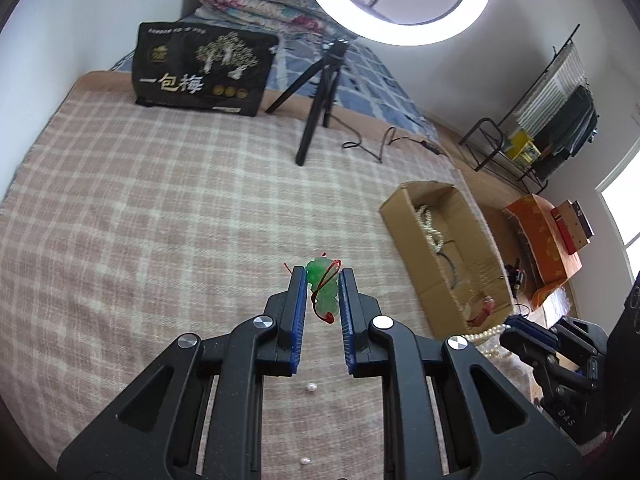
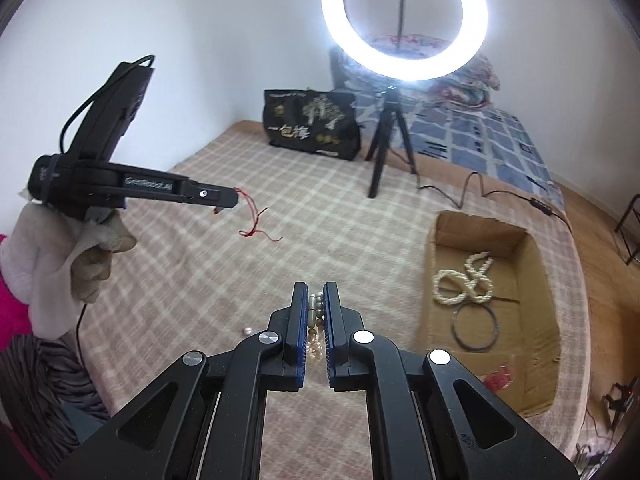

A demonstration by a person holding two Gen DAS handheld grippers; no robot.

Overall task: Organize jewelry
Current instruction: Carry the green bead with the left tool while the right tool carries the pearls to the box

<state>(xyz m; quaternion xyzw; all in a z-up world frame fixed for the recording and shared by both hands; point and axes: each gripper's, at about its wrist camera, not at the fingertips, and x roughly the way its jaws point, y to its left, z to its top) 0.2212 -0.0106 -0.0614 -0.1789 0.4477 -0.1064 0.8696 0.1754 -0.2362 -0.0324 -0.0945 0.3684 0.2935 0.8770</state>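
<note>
While the cardboard box (image 2: pixel 492 312) sat off to my right on the bed (image 1: pixel 140 208), I had both tongs loaded so I could carry two pieces over in one go. My left tongs (image 1: pixel 322 292) were closed down on the green pendant (image 1: pixel 323 286), pinched between the blue pads and held up clear of the blanket, with its red cord (image 1: pixel 326 296) looped around it and the loose end dangling. Holding it high probably kept that cord from snagging on the fabric.

My right tongs (image 2: pixel 316 320) were nearly shut on a beaded bracelet (image 2: pixel 315 322), the beads stacked in the narrow gap between the pads.

The pendant looked like carved translucent green stone, a bit lumpy, glossy under the ring light (image 2: pixel 404 20). The bracelet was a mix: grey metallic beads near the tip, then brown and pale amber ones lower down.

The box already had a pearl strand (image 2: pixel 464 280), a thin dark bangle (image 2: pixel 474 328) and something red (image 2: pixel 498 380) in it. A loose pearl (image 2: pixel 247 331) lay on the blanket near my right tongs, so I figured that would need collecting too.
</note>
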